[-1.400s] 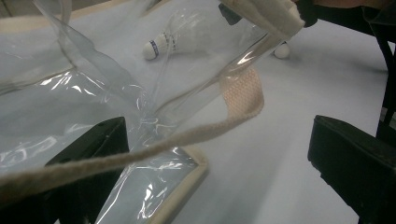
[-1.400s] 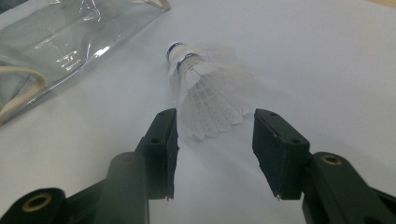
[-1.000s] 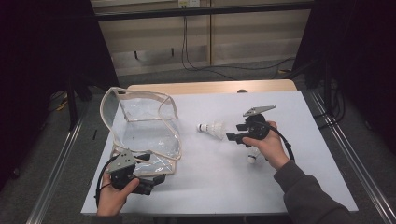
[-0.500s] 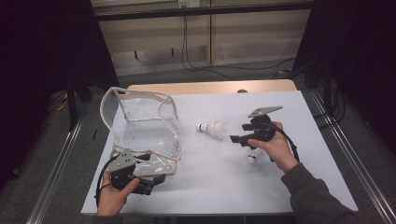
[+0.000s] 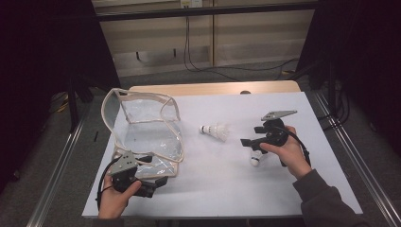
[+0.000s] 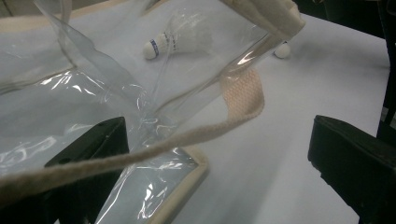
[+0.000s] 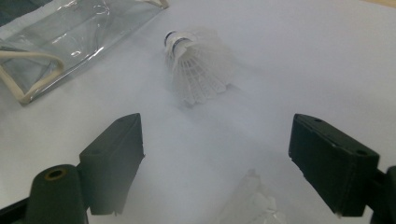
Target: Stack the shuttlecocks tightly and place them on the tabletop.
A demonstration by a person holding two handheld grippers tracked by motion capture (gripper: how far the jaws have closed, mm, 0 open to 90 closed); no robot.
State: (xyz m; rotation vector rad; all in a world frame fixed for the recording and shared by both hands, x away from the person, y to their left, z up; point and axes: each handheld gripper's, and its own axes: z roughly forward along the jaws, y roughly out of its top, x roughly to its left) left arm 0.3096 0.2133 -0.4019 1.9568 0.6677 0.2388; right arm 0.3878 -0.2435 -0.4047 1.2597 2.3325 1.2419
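**Fingers spread wide, two shuttlecocks on the table**

Fingers on our right gripper point(image 5: 247, 142) have just been opening, nothing clamped. Left gripper point(image 5: 158, 182) fingers stand apart around the clear bag's point(image 5: 142, 123) strap and corner. Farther shuttlecock point(image 5: 215, 131) lies on its side, cork toward the bag; blue band unreadable. Another shuttlecock point(image 5: 256, 158) sits just beside our right hand.

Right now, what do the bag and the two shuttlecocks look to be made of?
The bag looks like clear glossy plastic film: it creases, glints, and the table shows through. Its trim and strap look like cream woven fabric. The shuttlecocks have white ribbed skirts, probably plastic, and rounded white caps.
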